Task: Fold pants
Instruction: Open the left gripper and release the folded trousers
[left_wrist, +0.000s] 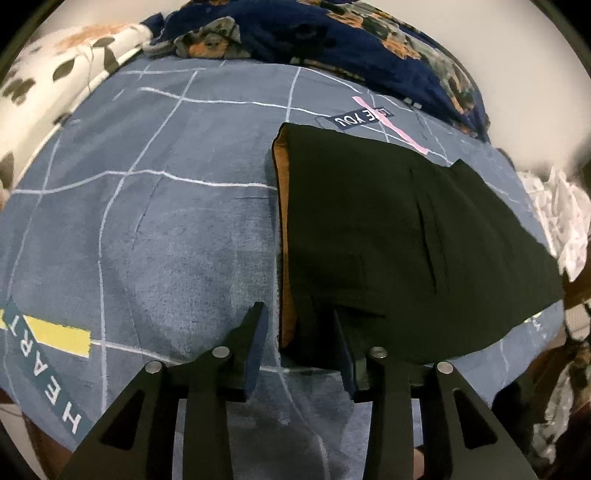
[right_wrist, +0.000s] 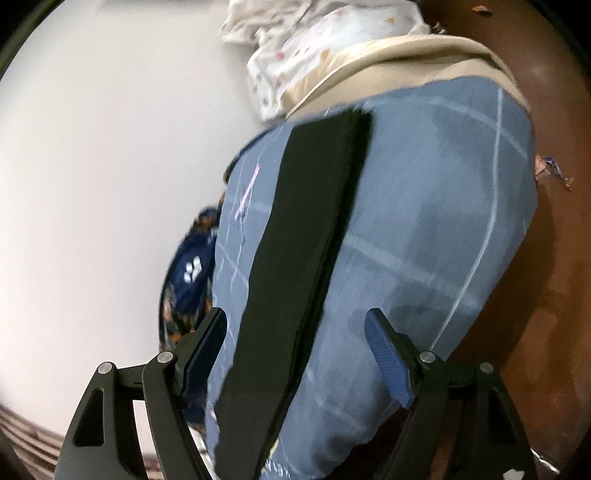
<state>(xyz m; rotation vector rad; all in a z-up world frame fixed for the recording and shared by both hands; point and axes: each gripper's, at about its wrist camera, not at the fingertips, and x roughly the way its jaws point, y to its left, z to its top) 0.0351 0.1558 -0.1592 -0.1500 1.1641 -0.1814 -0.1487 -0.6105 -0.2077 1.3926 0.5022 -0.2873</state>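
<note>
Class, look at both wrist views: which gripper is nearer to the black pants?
Left. The left gripper straddles the near corner of the pants; the right gripper hangs open, seemingly above them.

Soft, even indoor light with faint shadows; both fisheye views bend strongly toward dark rounded corners, and the right wrist view is motion-blurred.

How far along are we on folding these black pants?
Done: the black pants lie folded into a flat stack on the blue grid bedsheet, orange lining showing along one edge. In hand: nothing; the left gripper has its jaws parted around the near corner, and the right gripper is open above the bed. Left: possibly one more fold.
</note>
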